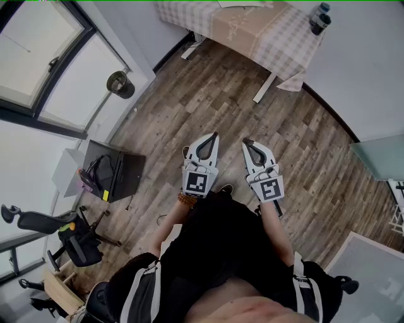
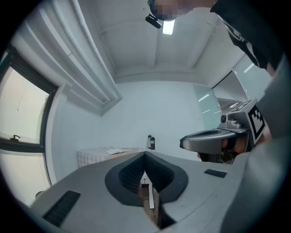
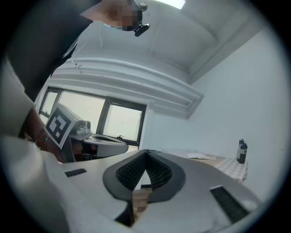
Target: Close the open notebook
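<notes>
I stand on a wooden floor, well back from a table [image 1: 287, 38] with a checked cloth. A white open notebook [image 2: 109, 151] lies on it; it is also in the right gripper view [image 3: 200, 156] and barely shows at the top edge of the head view. My left gripper [image 1: 214, 135] and right gripper [image 1: 247, 141] are held side by side at waist height, pointing level toward the table. Each is shut with nothing between its jaws. From the left gripper [image 2: 145, 154] the right one [image 2: 184, 143] shows beside it; from the right gripper [image 3: 145, 151] the left one [image 3: 125, 142] shows.
Two dark bottles [image 1: 320, 17] stand at the table's right corner. A black side table [image 1: 117, 170] with a bag and an office chair [image 1: 76, 240] are at my left by the windows. A round dark object [image 1: 120, 83] sits near the wall. A glass panel [image 1: 379, 158] stands at the right.
</notes>
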`<action>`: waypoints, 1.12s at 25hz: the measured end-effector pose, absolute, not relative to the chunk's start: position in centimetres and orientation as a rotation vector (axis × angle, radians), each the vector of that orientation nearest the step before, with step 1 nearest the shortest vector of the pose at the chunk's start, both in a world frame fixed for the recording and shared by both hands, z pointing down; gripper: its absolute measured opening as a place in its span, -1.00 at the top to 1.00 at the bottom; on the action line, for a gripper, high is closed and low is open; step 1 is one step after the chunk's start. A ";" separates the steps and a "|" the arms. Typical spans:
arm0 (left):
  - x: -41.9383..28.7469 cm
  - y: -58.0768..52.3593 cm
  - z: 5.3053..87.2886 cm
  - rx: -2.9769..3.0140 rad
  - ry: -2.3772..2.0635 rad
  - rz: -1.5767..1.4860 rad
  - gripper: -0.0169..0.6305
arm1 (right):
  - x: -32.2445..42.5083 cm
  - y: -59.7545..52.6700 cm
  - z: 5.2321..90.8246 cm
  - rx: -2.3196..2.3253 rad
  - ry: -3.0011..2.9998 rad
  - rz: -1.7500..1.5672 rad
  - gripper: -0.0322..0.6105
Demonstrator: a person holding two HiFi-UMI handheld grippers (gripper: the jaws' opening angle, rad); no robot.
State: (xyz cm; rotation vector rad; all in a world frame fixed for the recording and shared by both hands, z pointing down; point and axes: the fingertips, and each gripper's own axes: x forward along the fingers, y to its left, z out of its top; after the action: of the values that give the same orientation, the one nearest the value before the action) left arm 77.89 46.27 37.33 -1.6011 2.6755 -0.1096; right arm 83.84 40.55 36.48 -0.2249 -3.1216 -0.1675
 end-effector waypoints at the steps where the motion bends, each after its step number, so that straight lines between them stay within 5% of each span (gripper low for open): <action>1: 77.8 46.3 37.4 -1.605 2.684 -0.111 0.93 | 83.6 40.4 36.5 -0.215 -3.123 -0.155 0.89; 9: 74.7 45.9 38.2 -1.621 2.695 -0.113 0.93 | 80.3 39.4 36.7 -0.162 -3.119 -0.129 0.88; 13: 68.6 48.8 37.5 -1.553 2.756 0.062 0.93 | 74.8 41.5 39.8 -0.192 -2.999 -0.199 0.88; 28: 51.6 38.1 35.6 -1.895 2.459 -0.060 0.93 | 58.3 32.4 34.1 0.206 -3.067 -0.333 0.88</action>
State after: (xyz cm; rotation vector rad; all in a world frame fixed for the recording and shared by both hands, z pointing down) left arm 51.56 38.08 35.64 -1.8949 2.4587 -0.0599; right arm 58.34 32.43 34.14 0.2056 -3.0673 -0.3327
